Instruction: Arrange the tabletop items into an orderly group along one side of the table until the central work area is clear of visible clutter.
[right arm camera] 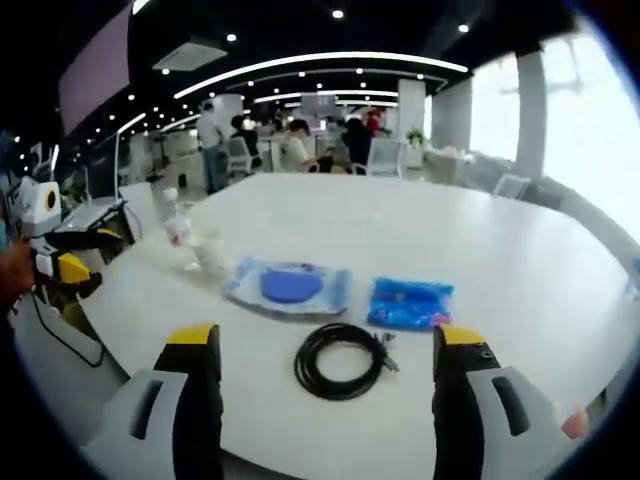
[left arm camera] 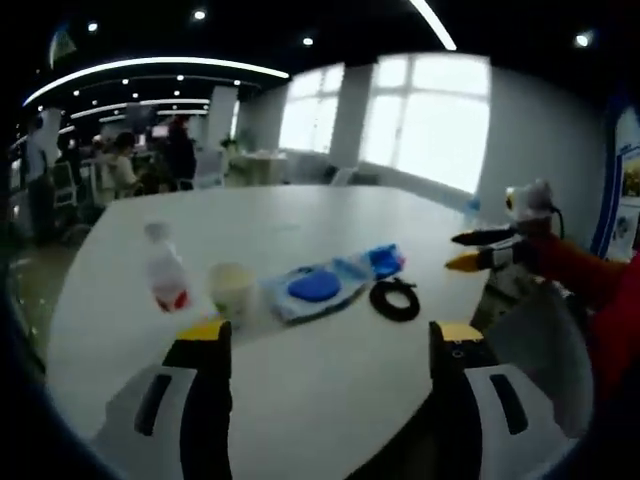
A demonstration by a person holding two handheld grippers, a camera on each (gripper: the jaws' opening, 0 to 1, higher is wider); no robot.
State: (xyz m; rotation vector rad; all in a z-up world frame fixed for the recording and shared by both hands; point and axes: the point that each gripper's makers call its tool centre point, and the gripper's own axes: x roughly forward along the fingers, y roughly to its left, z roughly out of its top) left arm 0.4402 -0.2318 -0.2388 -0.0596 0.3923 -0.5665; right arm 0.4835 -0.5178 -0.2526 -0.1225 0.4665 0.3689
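Observation:
On the white table (right arm camera: 480, 250) lie a coiled black cable (right arm camera: 341, 361), a blue packet (right arm camera: 410, 303) and a clear pouch with a blue disc inside (right arm camera: 289, 286). A plastic bottle with a red label (right arm camera: 177, 231) and a pale cup (right arm camera: 210, 251) stand beyond them. In the left gripper view the same items sit ahead: bottle (left arm camera: 165, 277), cup (left arm camera: 231, 290), pouch (left arm camera: 315, 288), packet (left arm camera: 383, 261), cable (left arm camera: 395, 299). My left gripper (left arm camera: 330, 340) is open over the near edge. My right gripper (right arm camera: 328, 345) is open above the cable, touching nothing; the right gripper (left arm camera: 470, 250) also enters the left gripper view from the right.
People sit and stand at desks in the office behind the table (right arm camera: 300, 140). Chairs (right arm camera: 385, 155) stand at the far edge. Bright windows (left arm camera: 430, 120) line one wall. A person's red sleeve (left arm camera: 590, 275) shows at the right.

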